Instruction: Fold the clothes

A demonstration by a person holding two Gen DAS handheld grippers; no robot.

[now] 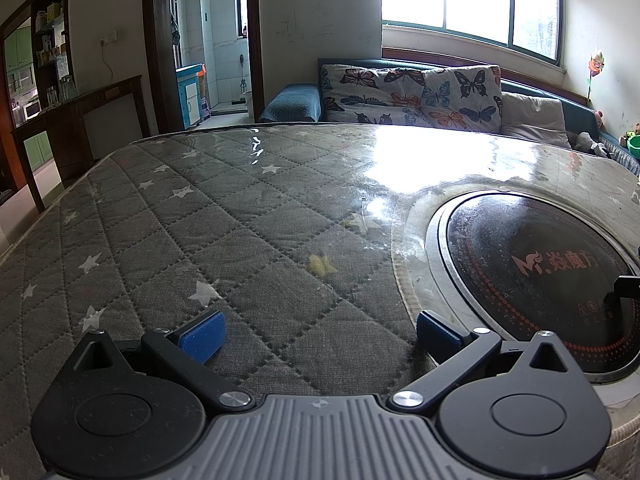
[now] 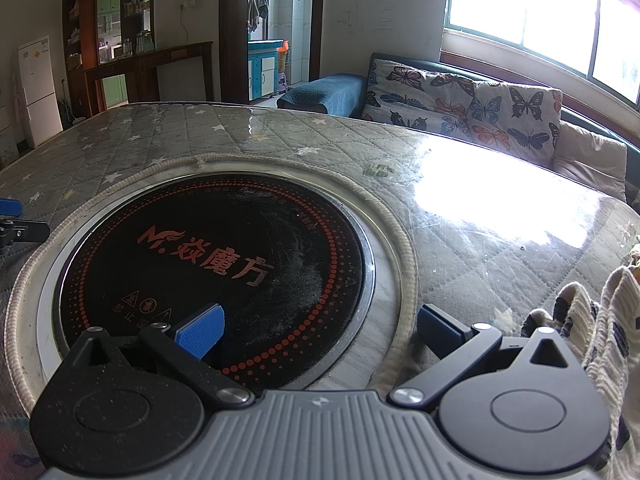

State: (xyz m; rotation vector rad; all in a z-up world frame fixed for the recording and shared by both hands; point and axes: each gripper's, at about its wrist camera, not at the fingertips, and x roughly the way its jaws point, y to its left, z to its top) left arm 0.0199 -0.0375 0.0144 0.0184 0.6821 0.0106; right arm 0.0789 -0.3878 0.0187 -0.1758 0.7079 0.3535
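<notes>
A cream knitted garment (image 2: 592, 328) with dark marks lies bunched at the right edge of the right wrist view, just right of my right gripper (image 2: 320, 330). That gripper is open and empty, low over the round black cooktop (image 2: 224, 256). My left gripper (image 1: 320, 334) is open and empty over the grey quilted table cover (image 1: 200, 232). No garment shows in the left wrist view. A blue pad of the left gripper shows at the left edge of the right wrist view (image 2: 9, 206).
The table has a glossy clear sheet over a star-print quilted cover (image 2: 460, 216). The cooktop (image 1: 540, 272) is set in its middle. A sofa with butterfly cushions (image 1: 412, 96) stands behind, under a bright window. A dark wooden sideboard (image 1: 80, 120) is at left.
</notes>
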